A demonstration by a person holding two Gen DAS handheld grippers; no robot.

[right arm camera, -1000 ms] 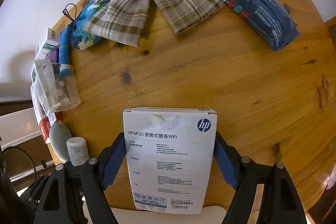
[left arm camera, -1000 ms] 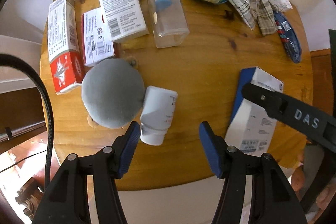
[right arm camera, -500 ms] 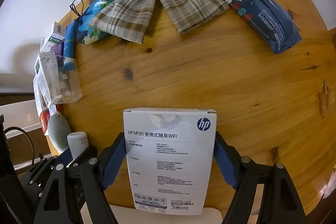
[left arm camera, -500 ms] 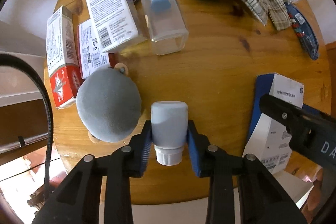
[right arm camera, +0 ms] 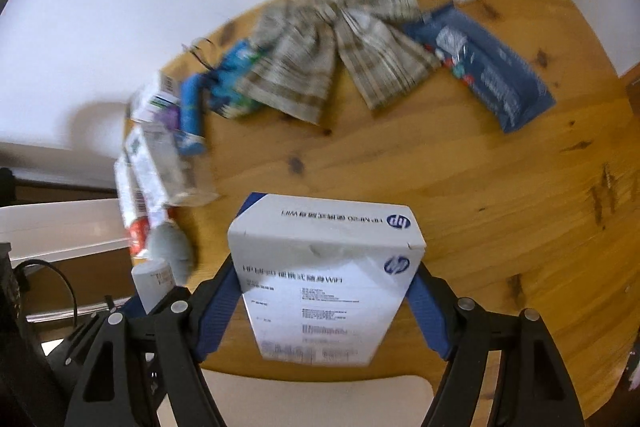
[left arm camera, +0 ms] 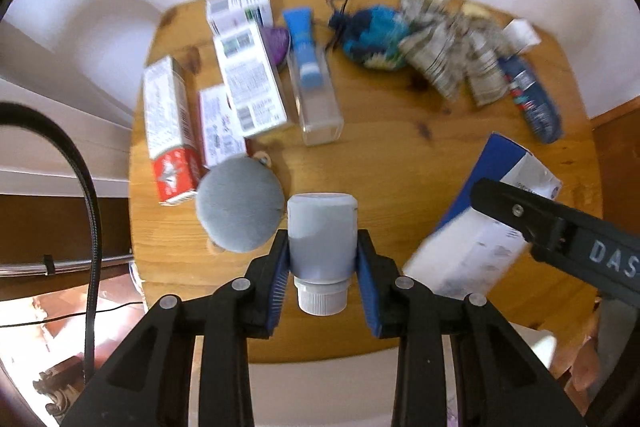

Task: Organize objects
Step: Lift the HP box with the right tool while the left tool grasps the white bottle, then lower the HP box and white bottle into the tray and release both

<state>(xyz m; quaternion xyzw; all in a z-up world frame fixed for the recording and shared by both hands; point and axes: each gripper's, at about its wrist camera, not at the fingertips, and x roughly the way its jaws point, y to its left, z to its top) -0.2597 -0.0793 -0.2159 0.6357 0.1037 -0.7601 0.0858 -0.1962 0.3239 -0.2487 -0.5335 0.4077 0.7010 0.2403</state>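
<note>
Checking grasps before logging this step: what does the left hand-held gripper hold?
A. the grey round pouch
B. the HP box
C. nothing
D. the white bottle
D: the left hand-held gripper has its blue pads pressed on both sides of the white bottle, cap toward the camera.

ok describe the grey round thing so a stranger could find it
On the round wooden table, look at the near left edge, below the row of cartons. The grey round cushion lies beside the red-ended carton. It is the only soft, plain grey disc there.
</note>
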